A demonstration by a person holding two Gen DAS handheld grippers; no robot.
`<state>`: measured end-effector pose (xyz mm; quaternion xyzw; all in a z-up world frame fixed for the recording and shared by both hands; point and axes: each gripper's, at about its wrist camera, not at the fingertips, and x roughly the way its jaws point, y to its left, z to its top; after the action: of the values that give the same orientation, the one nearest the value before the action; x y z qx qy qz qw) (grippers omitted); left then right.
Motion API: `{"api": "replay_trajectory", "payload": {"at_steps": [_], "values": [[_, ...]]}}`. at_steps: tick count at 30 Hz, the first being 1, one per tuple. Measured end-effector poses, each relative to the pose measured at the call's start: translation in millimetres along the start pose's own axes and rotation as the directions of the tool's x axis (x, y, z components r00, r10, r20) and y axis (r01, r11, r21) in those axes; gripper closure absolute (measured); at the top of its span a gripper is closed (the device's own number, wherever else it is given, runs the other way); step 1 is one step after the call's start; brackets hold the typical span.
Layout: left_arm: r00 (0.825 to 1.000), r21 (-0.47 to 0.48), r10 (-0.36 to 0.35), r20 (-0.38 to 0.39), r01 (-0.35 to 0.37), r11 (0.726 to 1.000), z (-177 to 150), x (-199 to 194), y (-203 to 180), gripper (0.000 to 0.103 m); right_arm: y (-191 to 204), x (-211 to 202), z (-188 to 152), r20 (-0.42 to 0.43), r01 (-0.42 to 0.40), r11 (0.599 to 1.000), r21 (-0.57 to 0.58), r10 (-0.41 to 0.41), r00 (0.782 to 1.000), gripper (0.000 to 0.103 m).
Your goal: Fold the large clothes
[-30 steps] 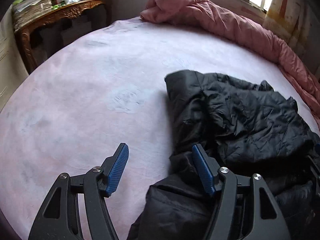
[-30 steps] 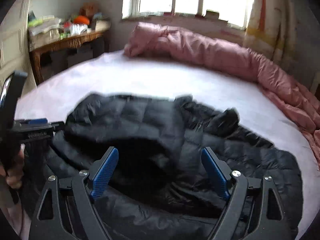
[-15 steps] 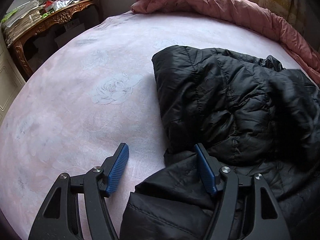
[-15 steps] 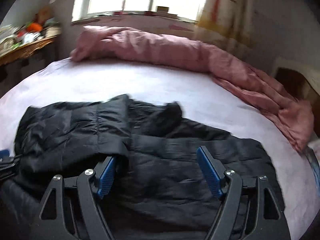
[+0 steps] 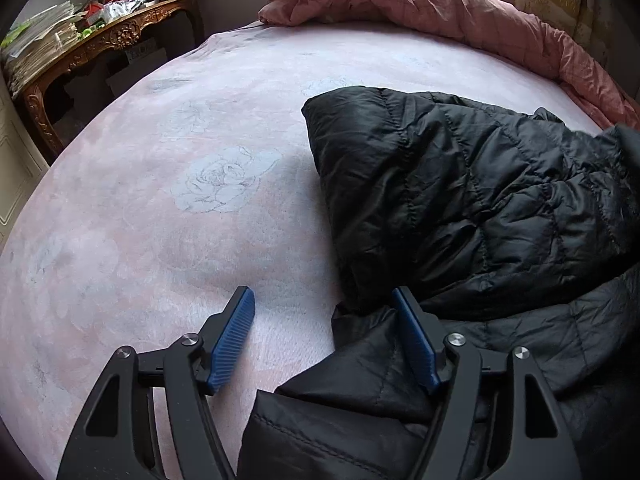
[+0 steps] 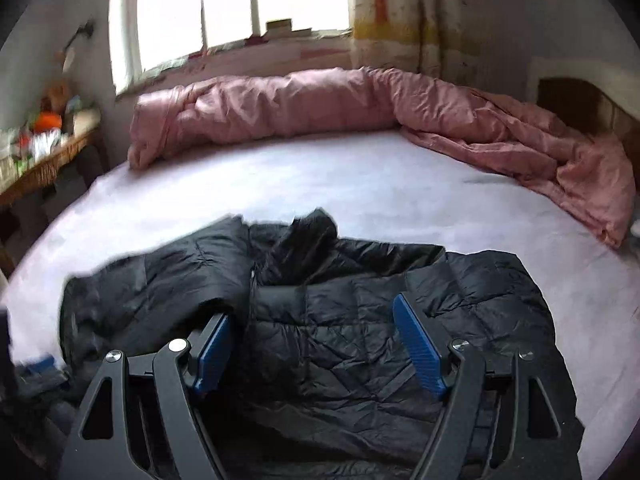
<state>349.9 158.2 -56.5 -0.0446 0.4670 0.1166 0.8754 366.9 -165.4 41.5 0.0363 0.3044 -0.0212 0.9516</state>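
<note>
A black quilted jacket (image 5: 460,184) lies on the pink bed sheet (image 5: 160,200), one side panel folded over its body. My left gripper (image 5: 322,294) hovers low at the jacket's near left edge. Its jaws are opening; a fold of black fabric lies between them beside the right finger, and the pads do not press on it. In the right wrist view the jacket (image 6: 360,340) spreads wide, its folded part (image 6: 160,284) on the left and its collar bunched at the far side. My right gripper (image 6: 312,308) stands open above the jacket's middle and holds nothing.
A rumpled pink duvet (image 6: 320,108) runs along the far and right sides of the bed. A carved wooden table (image 5: 100,36) stacked with papers stands past the left edge. A window (image 6: 240,0) and a curtain (image 6: 400,12) are behind the bed.
The jacket's left side went from raised and rumpled to folded flat over the body. My right gripper swung right across the jacket and rolled. My left gripper sank a little toward the jacket's edge.
</note>
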Motion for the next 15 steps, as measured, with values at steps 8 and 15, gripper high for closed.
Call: {"api": "replay_trajectory", "payload": {"at_steps": [8,15], "values": [[1.0,-0.007,-0.007,0.001,0.007,1.0,3.4,2.6,4.9,0.033,-31.1,-0.3,6.4,-0.019,-0.025,0.993,0.118,0.027,0.999,0.025],[1.0,-0.007,0.023,0.0,-0.023,1.0,3.2,4.4,3.5,0.036,-47.4,-22.9,8.9,0.084,-0.105,0.965,0.241,0.087,0.993,0.025]]}}
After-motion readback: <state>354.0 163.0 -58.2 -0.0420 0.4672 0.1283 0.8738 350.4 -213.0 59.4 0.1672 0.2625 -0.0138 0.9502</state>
